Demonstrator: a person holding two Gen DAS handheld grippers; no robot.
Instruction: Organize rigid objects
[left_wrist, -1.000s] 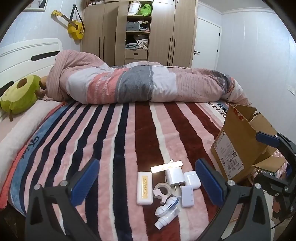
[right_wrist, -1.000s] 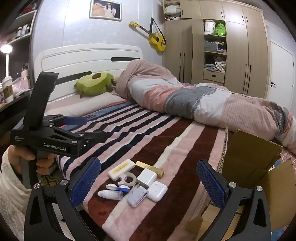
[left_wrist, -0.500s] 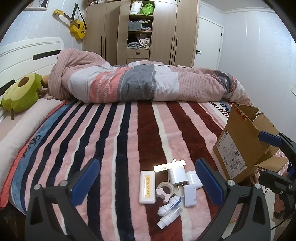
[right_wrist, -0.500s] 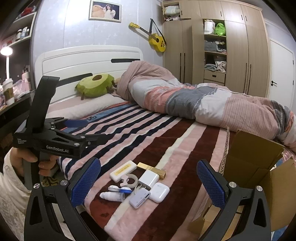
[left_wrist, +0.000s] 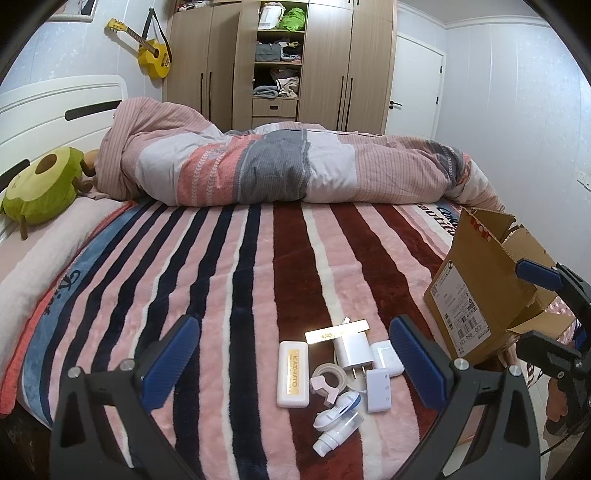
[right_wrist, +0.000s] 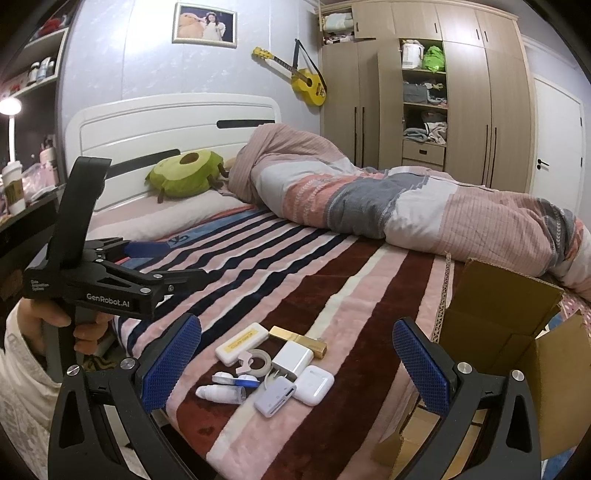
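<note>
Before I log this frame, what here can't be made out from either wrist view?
- Cardboard box interior: right wrist view, hidden by its own front wall and flaps; left wrist view shows only its labelled side.
- Shipping label: left wrist view, print too small.
- Gold bar: left wrist view, glare washes out its markings.
- Dropper bottle: both views, label too small.

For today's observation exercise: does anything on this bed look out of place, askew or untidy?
Yes. Small hard items lie jumbled on the striped blanket: a white charger overlaps a tape ring, and a small bottle lies tipped over. The cardboard box beside them stands open, flaps askew.
</note>
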